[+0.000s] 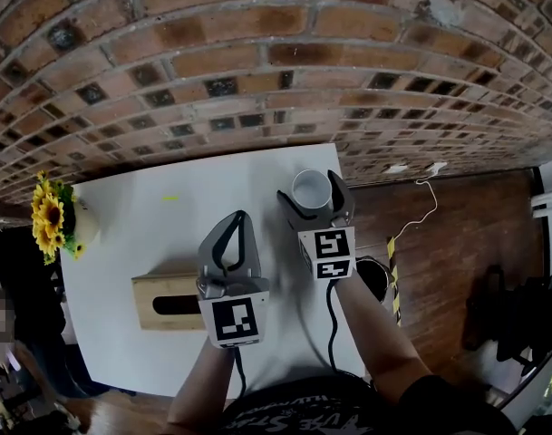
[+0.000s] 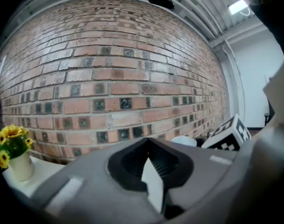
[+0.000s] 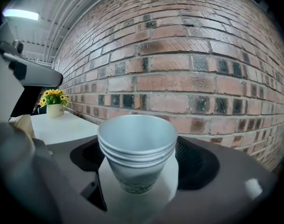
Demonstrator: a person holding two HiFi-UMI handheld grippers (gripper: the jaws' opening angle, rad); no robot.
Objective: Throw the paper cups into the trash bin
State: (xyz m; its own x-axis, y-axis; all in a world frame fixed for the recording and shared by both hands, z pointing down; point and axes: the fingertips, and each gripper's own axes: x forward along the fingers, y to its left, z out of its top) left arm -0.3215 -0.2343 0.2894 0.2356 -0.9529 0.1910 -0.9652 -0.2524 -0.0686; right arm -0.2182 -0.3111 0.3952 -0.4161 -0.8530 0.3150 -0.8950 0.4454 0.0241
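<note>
Head view: paper cups [image 1: 310, 188] are nested at the table's [image 1: 130, 234] right edge, flanked by the right gripper [image 1: 313, 192]; trash bin [image 1: 377, 279] is noted on the floor nearby, contents unseen.

Left gripper view: left gripper [image 2: 148, 141] is closed, empty, likely parked clear.

Right gripper view: jaws are spread wide, not pressing; top cup is empty.

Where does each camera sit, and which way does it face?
Head view: on the person's head, facing down at the white table; forearms, left gripper, right gripper show.
Left gripper view: on the left gripper, along its shut jaws toward the brick wall.
Right gripper view: on the right gripper, facing the paper cups between its open jaws.
Shared: both gripper views show the flowers.
</note>
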